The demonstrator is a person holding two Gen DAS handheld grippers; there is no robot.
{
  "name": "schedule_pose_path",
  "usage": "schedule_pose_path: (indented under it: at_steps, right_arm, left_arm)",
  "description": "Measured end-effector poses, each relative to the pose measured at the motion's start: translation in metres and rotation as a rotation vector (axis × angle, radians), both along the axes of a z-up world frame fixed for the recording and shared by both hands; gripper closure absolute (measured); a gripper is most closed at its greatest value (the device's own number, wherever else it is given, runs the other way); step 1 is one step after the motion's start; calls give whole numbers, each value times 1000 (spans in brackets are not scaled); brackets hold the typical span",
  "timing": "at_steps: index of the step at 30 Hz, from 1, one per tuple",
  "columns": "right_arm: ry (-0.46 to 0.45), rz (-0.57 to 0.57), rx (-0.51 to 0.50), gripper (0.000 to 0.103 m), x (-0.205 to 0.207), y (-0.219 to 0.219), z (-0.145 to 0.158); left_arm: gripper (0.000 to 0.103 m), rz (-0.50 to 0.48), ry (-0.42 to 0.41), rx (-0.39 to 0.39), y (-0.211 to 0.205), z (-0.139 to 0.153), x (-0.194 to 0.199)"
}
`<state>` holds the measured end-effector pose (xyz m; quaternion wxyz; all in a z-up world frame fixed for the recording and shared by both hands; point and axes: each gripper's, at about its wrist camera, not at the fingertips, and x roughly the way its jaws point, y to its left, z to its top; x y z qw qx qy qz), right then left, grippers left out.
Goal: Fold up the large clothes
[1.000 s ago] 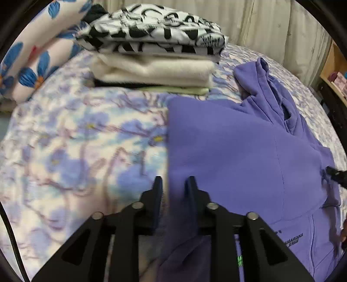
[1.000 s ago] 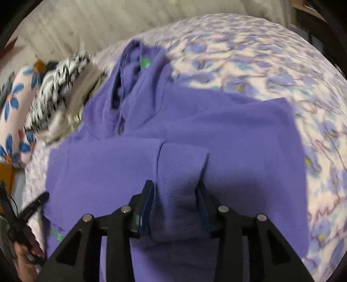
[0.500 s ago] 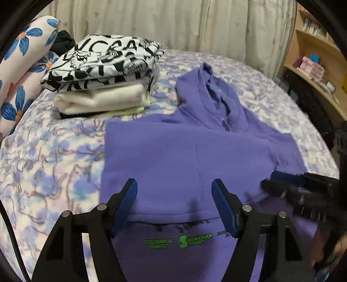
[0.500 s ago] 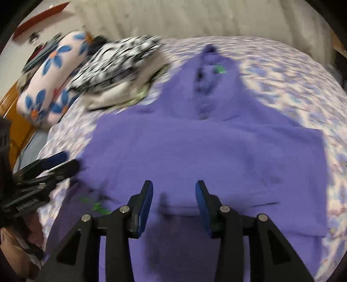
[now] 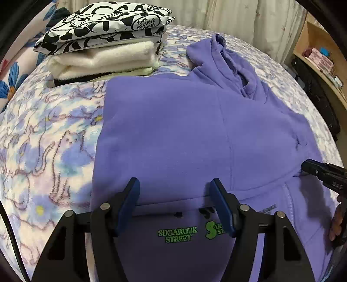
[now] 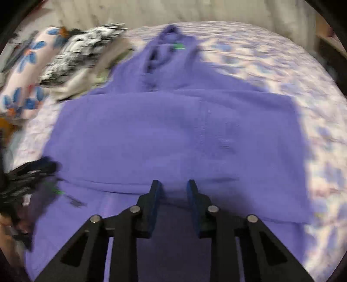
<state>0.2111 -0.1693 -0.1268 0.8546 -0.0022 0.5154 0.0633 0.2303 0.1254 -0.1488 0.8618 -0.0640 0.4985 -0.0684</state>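
A purple hoodie (image 5: pixel 184 134) lies flat on the bed, hood pointing away, both sleeves folded across the body; green "Sugarduk Street" print (image 5: pixel 177 232) shows near its hem. My left gripper (image 5: pixel 174 191) is open wide and empty, hovering over the hoodie's lower part. My right gripper (image 6: pixel 173 186) is open and empty above the hoodie (image 6: pixel 173 130) near the folded sleeve edge; its view is blurred. The right gripper also shows at the right edge of the left wrist view (image 5: pixel 323 173).
A stack of folded clothes (image 5: pixel 104 43), black-and-white printed piece on top, sits at the back left of the floral bedspread (image 5: pixel 43 141). A flowered pillow (image 6: pixel 26 71) lies left. A curtain (image 5: pixel 238 19) hangs behind; a wooden shelf (image 5: pixel 321 54) stands right.
Both grippers let go of the hoodie's sleeves, opened and pulled back toward the hem. The sleeves now lie folded across the body.
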Motion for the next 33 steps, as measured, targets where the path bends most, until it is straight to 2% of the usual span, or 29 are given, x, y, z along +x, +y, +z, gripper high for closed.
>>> schedule_pose_path:
  at_steps: [2,5,8,10,14,16,19,21,23,25,26,27,28,33]
  right_arm:
    - [2,-14,43,75,-3,-7,7]
    - [-25,-3,71,75,-3,-1,21]
    - [-48,28,95,68,13,22,32]
    - [-54,47,118,67,30,40,33]
    - [-26,66,147,67,65,62,18]
    - [-1,46,125,67,84,62,3]
    - [6,-13,97,68,100,39,-10]
    - [1,-31,118,72,100,19,-10]
    - [9,-31,153,88,96,2,-7]
    - [-2,-24,150,90,87,-6,2]
    - [-10,-34,117,84,83,-6,6]
    - [-32,-60,36,79,76,-7,12]
    - [-50,-58,28,70,72,-10,18]
    - [-55,-94,82,68,40,-33,41]
  left_arm:
    - [37,1,-3,-3,2,9,0]
    - [37,-1,-54,19,2,28,-1]
    - [37,16,-73,29,0,38,13]
    - [37,31,-70,17,-2,39,30]
    - [37,71,-58,18,-1,28,65]
    - [37,99,-39,35,2,17,82]
    - [37,157,8,116,19,-9,102]
    - [37,167,-5,126,30,-15,103]
    - [34,187,-12,145,41,-15,101]
    - [34,206,0,117,54,-14,97]
    - [34,213,3,106,58,-13,94]
    - [34,223,6,108,61,-10,90]
    - [34,225,4,113,64,-7,85]
    - [34,197,-13,129,67,18,46]
